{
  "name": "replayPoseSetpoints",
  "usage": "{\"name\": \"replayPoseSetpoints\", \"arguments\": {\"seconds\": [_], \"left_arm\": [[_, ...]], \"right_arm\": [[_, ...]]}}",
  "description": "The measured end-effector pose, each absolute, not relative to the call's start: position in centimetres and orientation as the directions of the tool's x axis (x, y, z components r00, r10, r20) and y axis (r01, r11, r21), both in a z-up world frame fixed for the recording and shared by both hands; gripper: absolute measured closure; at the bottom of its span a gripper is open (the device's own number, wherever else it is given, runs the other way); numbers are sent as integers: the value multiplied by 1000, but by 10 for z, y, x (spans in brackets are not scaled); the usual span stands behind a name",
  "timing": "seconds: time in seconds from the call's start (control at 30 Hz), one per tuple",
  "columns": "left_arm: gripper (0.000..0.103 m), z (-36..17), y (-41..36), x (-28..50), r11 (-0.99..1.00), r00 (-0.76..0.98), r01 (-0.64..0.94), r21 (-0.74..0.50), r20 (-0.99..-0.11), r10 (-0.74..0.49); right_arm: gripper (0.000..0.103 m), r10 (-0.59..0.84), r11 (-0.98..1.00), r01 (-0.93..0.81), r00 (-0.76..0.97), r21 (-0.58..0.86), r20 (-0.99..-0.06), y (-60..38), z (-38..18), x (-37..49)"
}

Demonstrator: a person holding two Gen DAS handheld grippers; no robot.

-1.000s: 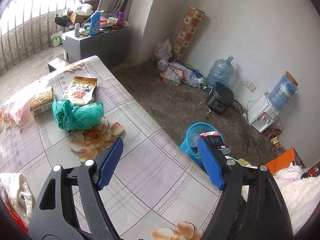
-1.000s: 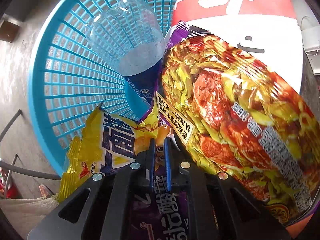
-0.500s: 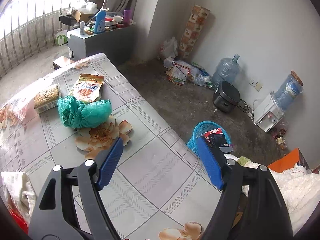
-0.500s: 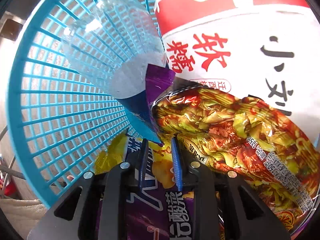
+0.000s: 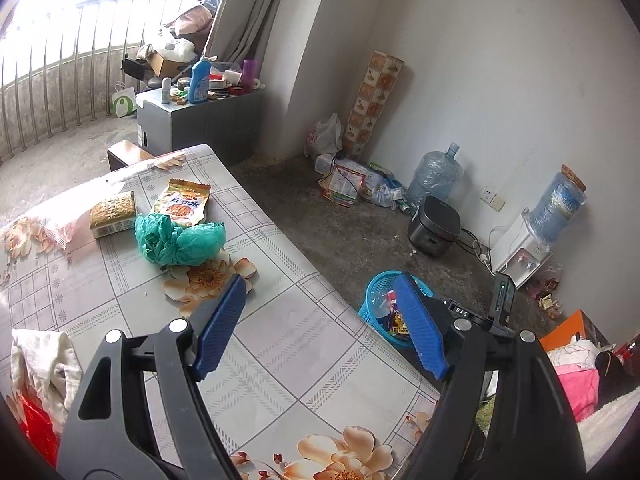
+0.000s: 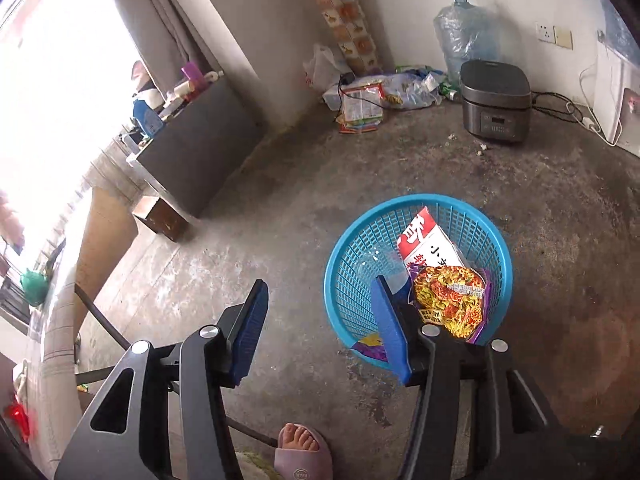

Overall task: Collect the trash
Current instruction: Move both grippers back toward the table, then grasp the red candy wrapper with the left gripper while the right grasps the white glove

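Note:
A blue plastic basket (image 6: pixel 348 248) stands on the floor and holds a red-and-white pack (image 6: pixel 430 246), a noodle packet (image 6: pixel 450 300) and a purple wrapper (image 6: pixel 374 346). It also shows in the left wrist view (image 5: pixel 374 286). My right gripper (image 6: pixel 320 302) is open and empty, raised above the floor just left of the basket. My left gripper (image 5: pixel 320 304) is open and empty above the table (image 5: pixel 288 344). On the table lie a green plastic bag (image 5: pixel 178 238), an orange snack packet (image 5: pixel 184 202) and a noodle block pack (image 5: pixel 112 212).
A grey cabinet (image 5: pixel 200 120) with bottles stands by the balcony. A rice cooker (image 6: pixel 496 100), water jugs (image 5: pixel 436 172) and a dispenser (image 5: pixel 520 252) line the wall, with littered bags (image 6: pixel 364 100) nearby. A sandalled foot (image 6: pixel 302 448) is below my right gripper.
My right gripper has opened, let go of the purple wrapper in the basket, and pulled up and back away from it. My left gripper has risen slightly over the table.

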State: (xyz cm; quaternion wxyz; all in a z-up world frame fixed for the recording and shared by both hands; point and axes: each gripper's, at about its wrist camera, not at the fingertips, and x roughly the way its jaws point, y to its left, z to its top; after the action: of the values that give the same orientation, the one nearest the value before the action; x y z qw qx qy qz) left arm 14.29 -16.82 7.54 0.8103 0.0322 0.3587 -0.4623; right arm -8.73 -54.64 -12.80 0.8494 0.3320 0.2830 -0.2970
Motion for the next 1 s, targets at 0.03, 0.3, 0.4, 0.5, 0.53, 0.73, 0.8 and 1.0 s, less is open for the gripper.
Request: {"name": "replayPoseSetpoints", "arguments": {"seconds": [0.03,0.3,0.4,0.5,0.53,0.73,0.8,1.0], "left_arm": [[25,78,-163,140,572,324,771,-280,-601,-731],[17,102,-108,129,646,442,709,-282,-536,-719],[16,105,-72,127,703,519,647,-295,-505,-690],[16,104,-29,127,776,606,565,-279,-498,-620],[16,103,-13,126,804,640,533,-264,-495,-588],[16,100,82,122,918,780,331,-219,-485,-397],[16,95,109,123,933,797,274,-235,-488,-357],[16,70,160,135,942,791,177,-287,-527,-309]], "right_arm": [[40,-343,629,676,685,385,-643,-526,-110,-90],[11,-403,803,520,833,291,-378,-417,9,-91],[11,-359,838,467,862,281,-358,-393,33,-85],[11,-297,854,420,878,307,-375,-374,43,-78],[11,-267,863,395,886,315,-380,-366,44,-76],[11,-83,905,246,903,347,-422,-322,42,-41],[11,-25,910,205,895,360,-445,-307,40,-25],[14,169,906,60,857,420,-486,-257,33,22]]}}
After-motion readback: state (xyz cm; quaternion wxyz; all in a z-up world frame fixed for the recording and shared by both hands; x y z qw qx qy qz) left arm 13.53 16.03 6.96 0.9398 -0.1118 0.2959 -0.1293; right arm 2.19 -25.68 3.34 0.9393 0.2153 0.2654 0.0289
